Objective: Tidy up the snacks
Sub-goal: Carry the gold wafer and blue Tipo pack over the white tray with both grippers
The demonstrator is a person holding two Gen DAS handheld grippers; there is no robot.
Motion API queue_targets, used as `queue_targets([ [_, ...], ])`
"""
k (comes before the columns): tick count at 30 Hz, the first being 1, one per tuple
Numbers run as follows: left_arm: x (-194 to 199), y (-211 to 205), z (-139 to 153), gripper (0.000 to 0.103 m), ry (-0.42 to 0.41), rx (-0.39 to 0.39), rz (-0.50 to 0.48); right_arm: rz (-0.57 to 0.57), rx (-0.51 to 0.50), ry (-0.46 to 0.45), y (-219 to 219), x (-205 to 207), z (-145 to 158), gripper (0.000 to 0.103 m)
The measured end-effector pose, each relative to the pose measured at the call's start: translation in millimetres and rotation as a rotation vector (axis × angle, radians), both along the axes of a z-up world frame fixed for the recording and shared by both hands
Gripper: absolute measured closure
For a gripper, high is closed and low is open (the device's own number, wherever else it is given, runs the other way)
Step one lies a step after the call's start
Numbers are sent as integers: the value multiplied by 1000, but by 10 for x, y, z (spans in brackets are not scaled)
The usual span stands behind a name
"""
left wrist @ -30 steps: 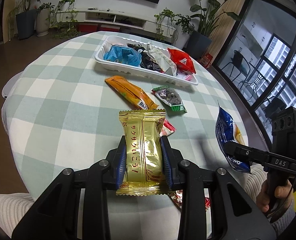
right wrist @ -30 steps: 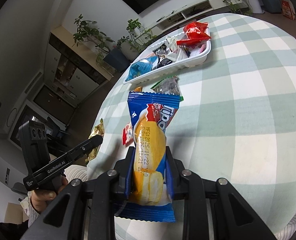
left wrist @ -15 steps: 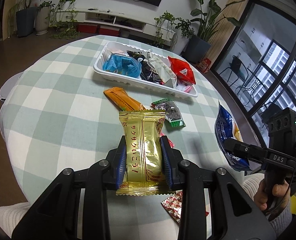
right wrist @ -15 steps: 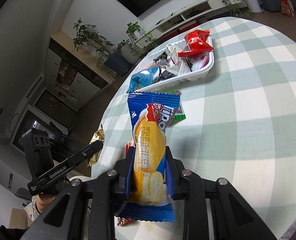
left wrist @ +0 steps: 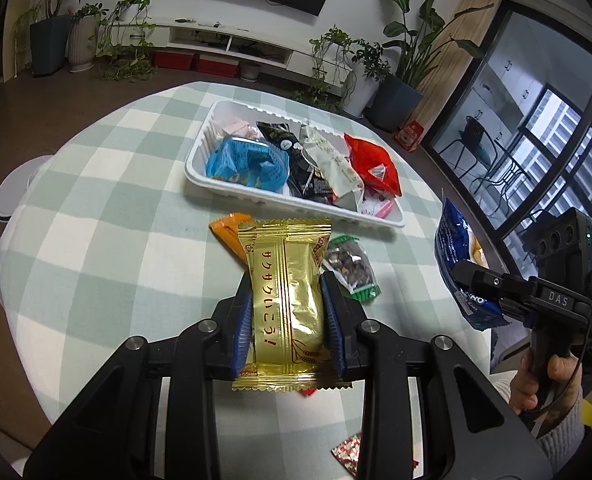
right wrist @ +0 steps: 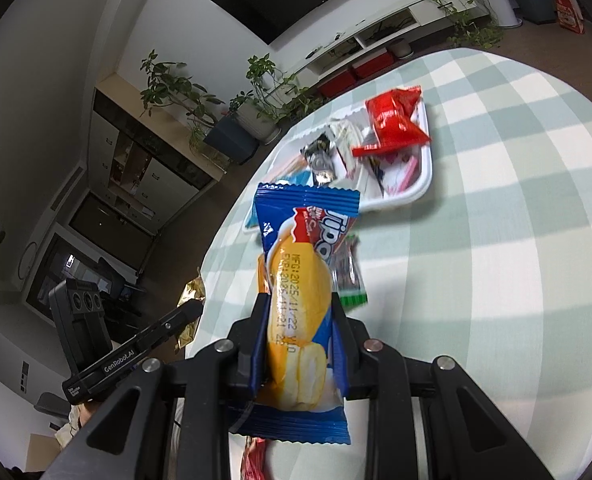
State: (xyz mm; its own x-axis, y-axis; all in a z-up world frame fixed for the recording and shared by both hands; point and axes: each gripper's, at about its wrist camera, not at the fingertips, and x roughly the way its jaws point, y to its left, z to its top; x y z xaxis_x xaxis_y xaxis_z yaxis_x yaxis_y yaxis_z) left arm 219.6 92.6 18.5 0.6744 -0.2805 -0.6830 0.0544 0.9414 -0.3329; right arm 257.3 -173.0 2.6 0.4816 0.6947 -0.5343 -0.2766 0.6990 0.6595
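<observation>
White tray (left wrist: 232,188) has drawn nearer; gold packet (left wrist: 287,300) stays clamped between left claw (left wrist: 287,312).

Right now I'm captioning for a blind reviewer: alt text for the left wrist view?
The left gripper holds a gold snack packet between its jaws above a checked table; beyond it sits a white tray of snacks.

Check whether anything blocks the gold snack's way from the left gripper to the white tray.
Nothing upright blocks it. The left gripper holds the gold snack above the table; an orange packet and a nut packet lie flat beneath the path to the white tray.
</observation>
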Motion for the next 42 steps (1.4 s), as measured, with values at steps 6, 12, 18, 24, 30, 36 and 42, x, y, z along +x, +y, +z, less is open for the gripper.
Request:
queue_targets([
  [6, 306, 81, 99, 74, -7, 13, 4, -7, -1, -10, 50, 310, 89, 74],
  [12, 687, 153, 198, 74, -11, 31, 3, -32, 16, -17, 38, 663, 156, 74],
  [18, 1124, 220, 270, 74, -7, 51, 4, -52, 19, -24, 57, 1028, 204, 74],
  [24, 1536, 240, 275, 74, 1, 99, -8, -53, -9, -31, 142, 1320, 196, 74],
  [30, 1948, 261, 204, 74, 23, 118, -18, -57, -35, -35, 200, 1527, 144, 74],
  [36, 2271, 245, 78, 74, 42, 146, -29, -69, -59, -20, 210, 1678, 37, 74],
  [42, 2502, 215, -75, 74, 57, 169, -31, -72, -98, -33, 241, 1762, -7, 74],
])
